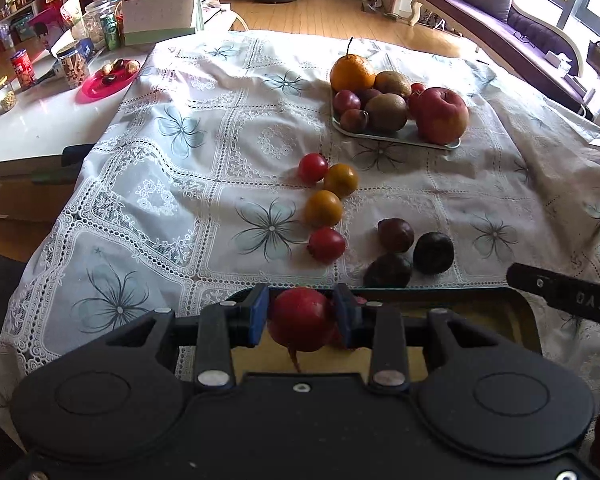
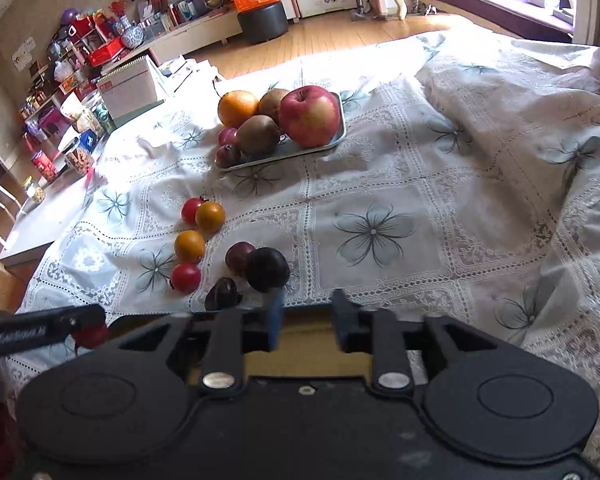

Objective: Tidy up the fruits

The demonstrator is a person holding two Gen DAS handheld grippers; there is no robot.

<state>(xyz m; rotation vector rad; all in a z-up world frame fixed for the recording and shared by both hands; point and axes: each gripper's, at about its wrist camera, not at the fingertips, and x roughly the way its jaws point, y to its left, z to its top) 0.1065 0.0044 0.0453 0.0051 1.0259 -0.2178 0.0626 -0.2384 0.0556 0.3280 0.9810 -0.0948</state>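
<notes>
A small red fruit (image 1: 300,322) with a thin stem hanging below it sits clamped between the blue pads (image 1: 259,316) of the left gripper (image 1: 302,314), whose fingers are closed in against its two sides. A second bit of red shows behind the right-hand pad, too hidden to name.

Just ahead of those fingers lies a loose line of small round fruit on the lace tablecloth (image 1: 204,184): a near red tomato (image 1: 326,244), an orange tomato (image 1: 323,208) beyond it, a second orange tomato (image 1: 341,180) and a far red tomato (image 1: 313,168) touching at the far end. Ahead and to the right of the fingers three dark plums (image 1: 433,252) cluster close together.

Farther out — well beyond the loose fruit — a pale tray (image 1: 396,136) holds a big red apple (image 1: 440,115), two kiwis (image 1: 386,112), an orange (image 1: 352,73) and a few small reddish plums (image 1: 346,102).

The right gripper (image 2: 306,322) has its fingers parted with a plain gap between them and nothing held. In its view the dark plums (image 2: 267,269) lie just ahead and left of its left finger, the tomato line (image 2: 189,246) farther left, and the tray (image 2: 332,142) straight ahead, well apart. The left gripper's arm (image 2: 40,330) shows at the left edge with the red fruit (image 2: 90,336) at its tip.

Left of the cloth, a white side table (image 1: 32,136) carries a pink plate (image 1: 106,82), jars and a desk calendar (image 1: 160,10).
</notes>
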